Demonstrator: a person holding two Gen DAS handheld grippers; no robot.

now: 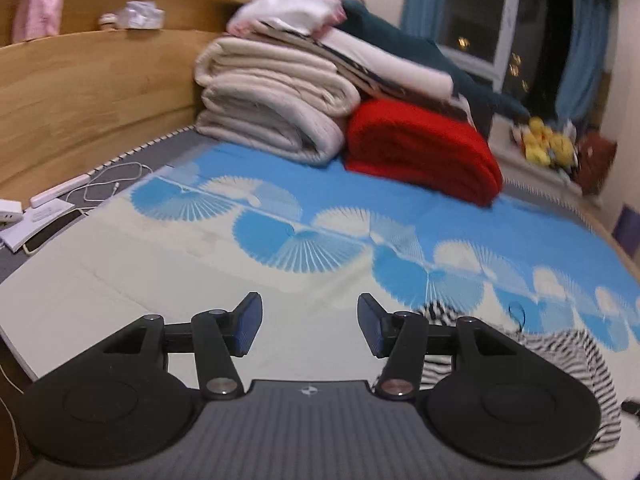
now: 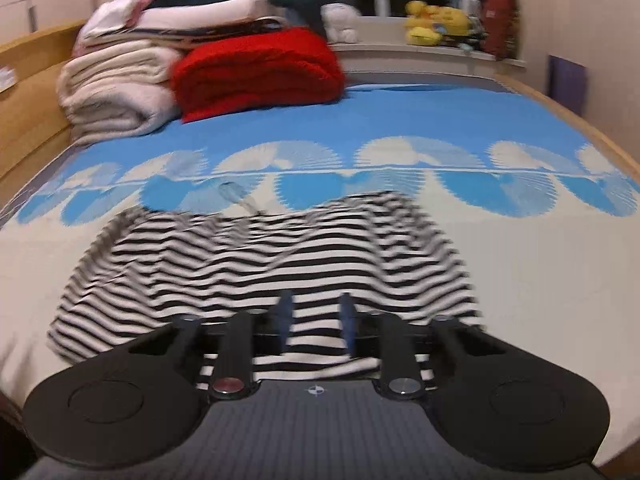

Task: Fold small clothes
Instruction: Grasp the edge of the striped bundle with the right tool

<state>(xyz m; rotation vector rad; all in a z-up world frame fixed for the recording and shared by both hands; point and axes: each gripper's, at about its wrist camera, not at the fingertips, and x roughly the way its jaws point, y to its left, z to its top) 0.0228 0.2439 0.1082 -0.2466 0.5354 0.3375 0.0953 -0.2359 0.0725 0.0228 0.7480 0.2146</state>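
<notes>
The striped top [image 2: 264, 268] is being seen spread and rumpled on the bed [image 2: 540, 280], before the red blanket [image 2: 256, 68]. The right gripper [image 2: 316, 322] is being held over its near hem, jaws narrowed but not pinching. The left gripper [image 1: 310, 330] is being held wide, empty, the top just beside it. Thin, limp and light, it is probably best pinched at hem corners.

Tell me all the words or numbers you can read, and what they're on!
There are no readable words or numbers.
Left hand-held gripper base: a small round cross mark, not letters.
Right hand-held gripper base: the same mark.
Pink bag on the headboard: too blurred to show any print.
</notes>
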